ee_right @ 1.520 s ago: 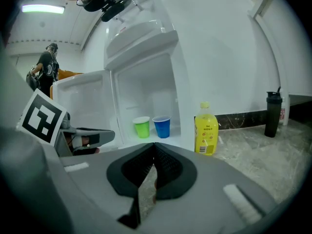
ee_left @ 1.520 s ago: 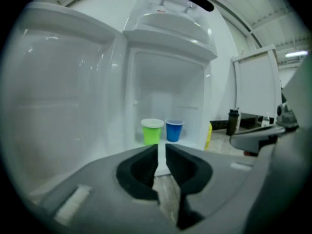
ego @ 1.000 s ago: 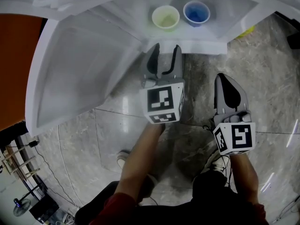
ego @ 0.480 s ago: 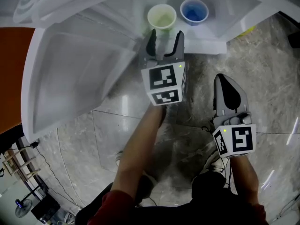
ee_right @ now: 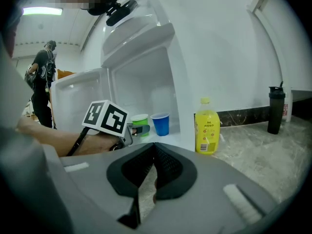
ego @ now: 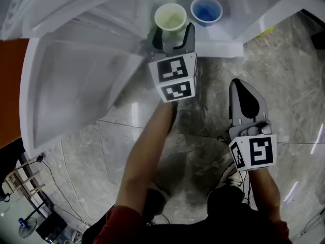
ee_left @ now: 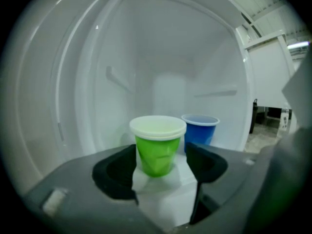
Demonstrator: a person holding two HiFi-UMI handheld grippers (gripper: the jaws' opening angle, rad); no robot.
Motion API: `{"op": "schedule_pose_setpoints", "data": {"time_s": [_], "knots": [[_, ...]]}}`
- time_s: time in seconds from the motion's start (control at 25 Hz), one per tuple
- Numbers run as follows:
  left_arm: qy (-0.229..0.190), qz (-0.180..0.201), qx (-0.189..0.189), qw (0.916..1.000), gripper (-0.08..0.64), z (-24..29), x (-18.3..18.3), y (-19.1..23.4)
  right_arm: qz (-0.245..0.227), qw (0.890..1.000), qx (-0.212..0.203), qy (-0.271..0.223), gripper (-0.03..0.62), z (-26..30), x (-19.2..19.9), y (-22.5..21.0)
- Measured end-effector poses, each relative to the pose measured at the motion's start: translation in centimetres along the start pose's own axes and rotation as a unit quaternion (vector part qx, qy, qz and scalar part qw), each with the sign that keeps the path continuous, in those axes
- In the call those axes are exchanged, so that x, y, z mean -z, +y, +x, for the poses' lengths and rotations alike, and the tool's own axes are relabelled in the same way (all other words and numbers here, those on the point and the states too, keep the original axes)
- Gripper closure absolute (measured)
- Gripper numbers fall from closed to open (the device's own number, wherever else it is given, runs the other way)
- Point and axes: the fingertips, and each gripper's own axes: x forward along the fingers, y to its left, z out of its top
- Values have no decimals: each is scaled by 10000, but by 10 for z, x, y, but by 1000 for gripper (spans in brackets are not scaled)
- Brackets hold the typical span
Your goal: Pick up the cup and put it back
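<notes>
- The green cup (ego: 170, 16) (ee_left: 156, 147) stands upright on the white bottom shelf of an open fridge (ego: 76, 85), close to the shelf's front edge.
- It has a pale rim and a green body with faceted sides.
- A blue cup (ego: 206, 10) (ee_left: 200, 129) stands just beside it, to its right and a little farther in, also upright.
- The left tool (ego: 173, 34) (ee_left: 162, 156) reaches into the fridge, and its jaws have just been opening.
- They stand wide apart, with the lower part of the green cup between their tips. The pads flank the cup without pressing on it.
- The right gripper view shows this from the side: a dark finger of the left tool lies level against the green cup (ee_right: 140, 121), and the blue cup (ee_right: 160, 124) is beside it.
- The right tool (ego: 242, 85) (ee_right: 153, 152) hangs well back from the fridge, over the marbled floor (ego: 203, 151). Its jaws are closed on each other with nothing between them.
- A yellow bottle (ee_right: 207, 130) stands on the floor just outside the fridge's side wall.
- A dark bottle (ee_right: 275, 110) stands farther off by the wall.
- A person (ee_right: 43, 82) stands in the background beyond the open fridge door.
</notes>
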Motion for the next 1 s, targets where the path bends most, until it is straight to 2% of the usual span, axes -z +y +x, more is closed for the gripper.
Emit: {"op": "schedule_pose_setpoints", "data": {"time_s": [0.12, 0.28, 0.4, 1.0], "knots": [[-38, -54, -32, 10000, 239, 3, -2, 0, -10, 10000, -21, 6, 594, 0, 0, 2], [15, 121, -193, 9997, 243, 10, -3, 1, -5, 10000, -5, 4, 594, -1, 0, 0], [15, 211, -263, 9994, 278, 13, -4, 2, -4, 10000, 11, 14, 594, -2, 1, -1], [-222, 227, -109, 9994, 284, -14, -9, -8, -85, 10000, 12, -26, 594, -6, -2, 3]]}}
